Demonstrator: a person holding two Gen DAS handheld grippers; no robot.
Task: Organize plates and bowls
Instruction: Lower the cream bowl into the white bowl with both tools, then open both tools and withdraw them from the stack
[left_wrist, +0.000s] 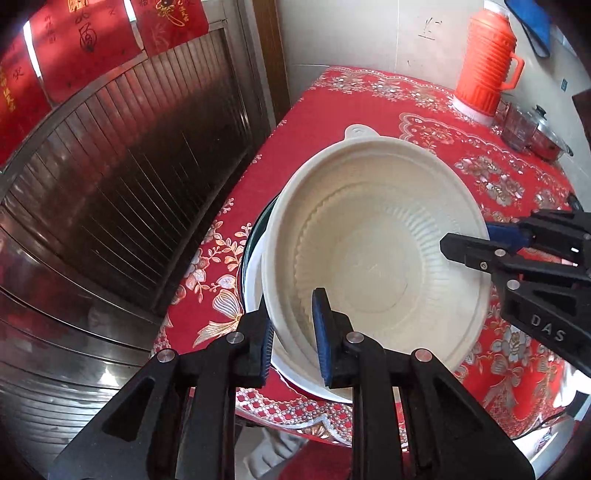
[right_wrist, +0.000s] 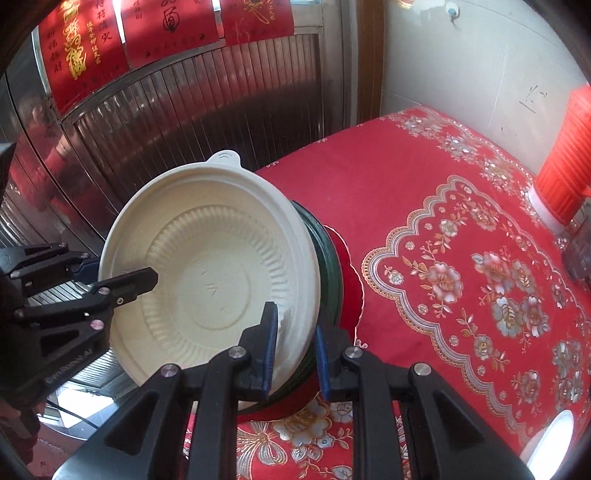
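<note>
Here, both hand-held grippers, left (left_wrist: 293, 334) and right (right_wrist: 293, 349), clenched on ribbed, round cream bowl (left_wrist: 373, 258) rim.

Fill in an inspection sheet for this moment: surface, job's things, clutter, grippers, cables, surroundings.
Surface: table under a red floral tablecloth.
Job's things: a cream bowl tilted on top of a stack with a white plate, a dark green plate and a red plate beneath.
Clutter: orange thermos; lidded pot beside it; a white object at the right wrist view's lower edge.
Grippers: left gripper and right gripper each have fingers clamped over opposite rims of the stack.
Cables: one thin dark cable under the left gripper.
Surroundings: dark ribbed metal door, red paper banners, pale wall.
</note>
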